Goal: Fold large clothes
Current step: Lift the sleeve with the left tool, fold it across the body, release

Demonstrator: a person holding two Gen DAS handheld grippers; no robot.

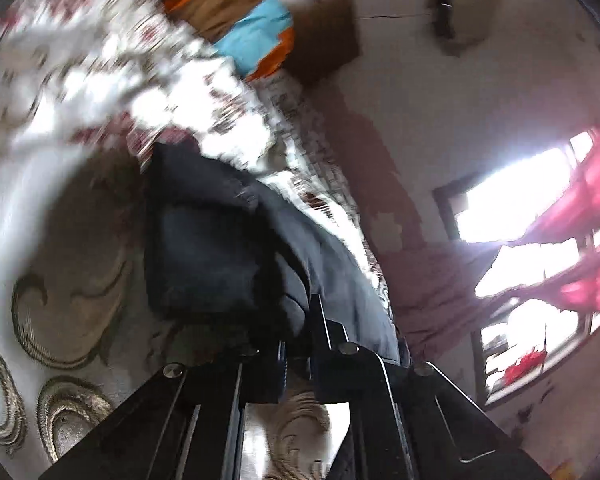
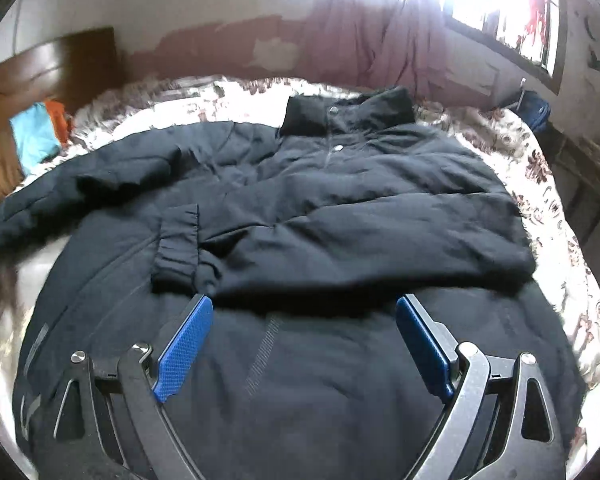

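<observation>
Gripping dark jacket (image 1: 204,248) fabric, my left claw (image 1: 298,344) is pinched tight; my right claw (image 2: 304,316) gapes wide over it, on the bed (image 2: 540,168).

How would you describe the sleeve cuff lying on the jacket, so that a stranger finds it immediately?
On the flowered bedspread lies a black jacket, collar toward the window. One sleeve is folded across its front, ending in the cuff left of centre. Unlike the smooth cloth around it, the cuff is gathered and ribbed.
</observation>
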